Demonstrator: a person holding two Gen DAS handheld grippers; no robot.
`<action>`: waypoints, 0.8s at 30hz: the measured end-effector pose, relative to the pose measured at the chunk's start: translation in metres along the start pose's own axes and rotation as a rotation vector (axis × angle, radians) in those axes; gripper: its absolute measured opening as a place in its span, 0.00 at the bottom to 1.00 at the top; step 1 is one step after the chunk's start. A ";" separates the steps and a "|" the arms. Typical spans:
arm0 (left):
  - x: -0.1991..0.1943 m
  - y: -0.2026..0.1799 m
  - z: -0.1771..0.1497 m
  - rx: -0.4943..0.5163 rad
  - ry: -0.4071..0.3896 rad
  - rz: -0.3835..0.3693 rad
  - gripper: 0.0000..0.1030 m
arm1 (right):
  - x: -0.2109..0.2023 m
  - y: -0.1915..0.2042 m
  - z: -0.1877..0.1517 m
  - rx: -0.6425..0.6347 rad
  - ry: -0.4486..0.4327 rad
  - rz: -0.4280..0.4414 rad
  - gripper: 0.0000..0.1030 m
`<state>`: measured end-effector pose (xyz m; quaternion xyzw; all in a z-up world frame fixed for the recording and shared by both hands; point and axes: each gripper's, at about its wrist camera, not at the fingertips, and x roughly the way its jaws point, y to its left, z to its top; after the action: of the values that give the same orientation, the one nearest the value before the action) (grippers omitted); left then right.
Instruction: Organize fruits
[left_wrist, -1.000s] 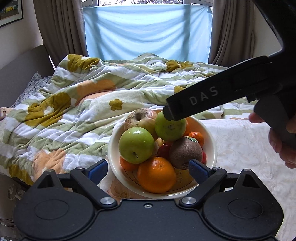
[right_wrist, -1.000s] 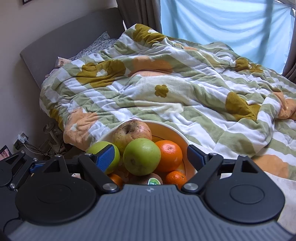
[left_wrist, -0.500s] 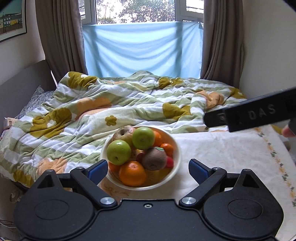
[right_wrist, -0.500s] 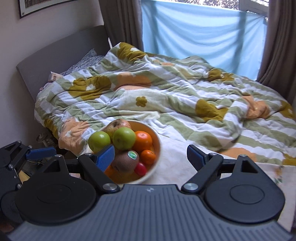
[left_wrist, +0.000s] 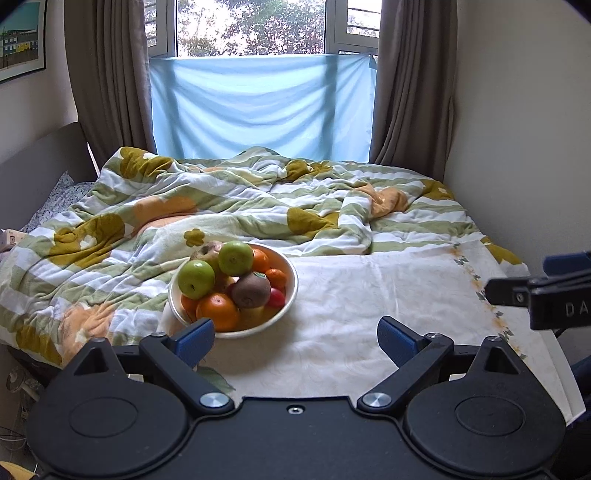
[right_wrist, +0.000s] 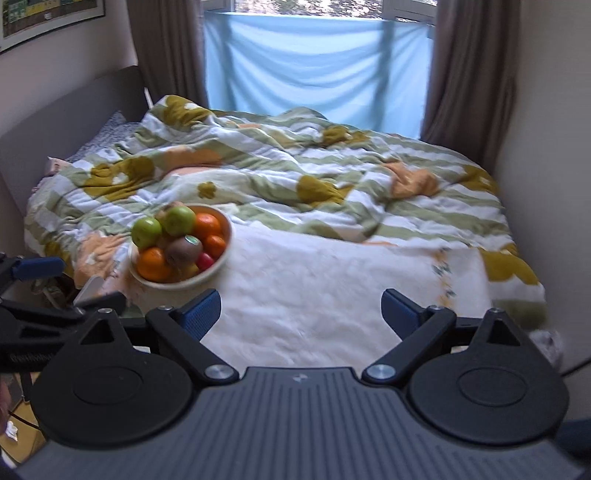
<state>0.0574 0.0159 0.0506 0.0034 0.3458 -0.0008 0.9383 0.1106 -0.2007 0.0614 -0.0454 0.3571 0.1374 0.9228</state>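
Observation:
A white bowl (left_wrist: 290, 295) (right_wrist: 221, 254) piled with fruit stands on a table covered by a pale floral cloth (left_wrist: 369, 295) (right_wrist: 314, 295). On top lie two green apples (left_wrist: 196, 278) (right_wrist: 147, 232), oranges (left_wrist: 218, 311) (right_wrist: 152, 263), a brown kiwi (left_wrist: 251, 290) (right_wrist: 181, 251), a russet apple and a small red fruit. My left gripper (left_wrist: 295, 338) is open and empty, just short of the bowl, which sits ahead and to the left. My right gripper (right_wrist: 301, 310) is open and empty too, farther back, with the bowl off to its left.
Behind the table is a bed with a rumpled green, white and orange quilt (left_wrist: 221, 199) (right_wrist: 295, 166). A wall runs close on the right, a grey headboard (right_wrist: 66, 118) on the left. Brown curtains and a blue sheet hang at the window.
Both grippers have pulled back and up from the bowl, which now looks smaller and farther off. The right gripper, over the fruit a second ago, has withdrawn to the right.

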 end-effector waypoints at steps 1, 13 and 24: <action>-0.002 -0.002 -0.003 -0.001 0.004 0.005 0.99 | -0.003 -0.004 -0.007 0.013 0.006 -0.012 1.00; -0.008 -0.016 -0.024 0.001 0.032 0.021 1.00 | -0.019 -0.027 -0.059 0.109 0.054 -0.109 1.00; -0.007 -0.022 -0.024 0.011 0.038 0.030 1.00 | -0.022 -0.033 -0.066 0.134 0.068 -0.121 1.00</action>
<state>0.0367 -0.0056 0.0368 0.0137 0.3635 0.0113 0.9314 0.0616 -0.2496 0.0268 -0.0098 0.3933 0.0555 0.9177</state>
